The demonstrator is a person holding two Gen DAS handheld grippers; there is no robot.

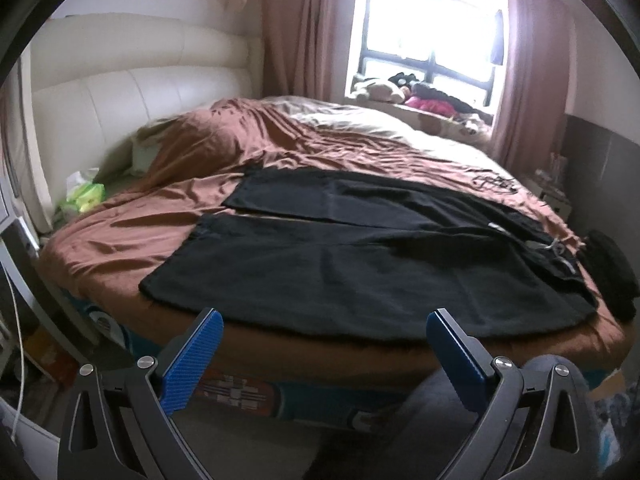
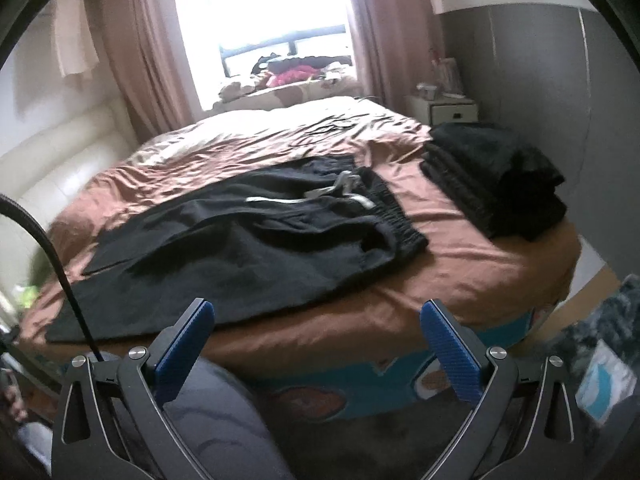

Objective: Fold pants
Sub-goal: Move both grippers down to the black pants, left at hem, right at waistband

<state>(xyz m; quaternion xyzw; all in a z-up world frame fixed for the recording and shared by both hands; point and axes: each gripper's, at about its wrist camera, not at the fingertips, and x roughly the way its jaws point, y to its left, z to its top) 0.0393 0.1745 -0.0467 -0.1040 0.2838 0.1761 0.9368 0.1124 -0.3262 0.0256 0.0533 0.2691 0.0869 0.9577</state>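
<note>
Here we hover both hand-held grippers, left [image 1: 322, 344] and right [image 2: 316, 334], released, before the flat black fleece pants [image 1: 340, 264]; next, grasp the leg hems at ten o'clock.

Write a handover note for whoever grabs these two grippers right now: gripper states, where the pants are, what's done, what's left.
Left hand-held gripper: open, empty, short of the bed edge.
Right hand-held gripper: open, empty, also short of the edge.
Pants: black, spread flat on the brown cover, legs side by side and pointing left, waistband with drawstring to the right.
Folded dark stack sits at the bed's right corner.
Done: pants laid out. Left: all folds; no fold made yet.
</note>
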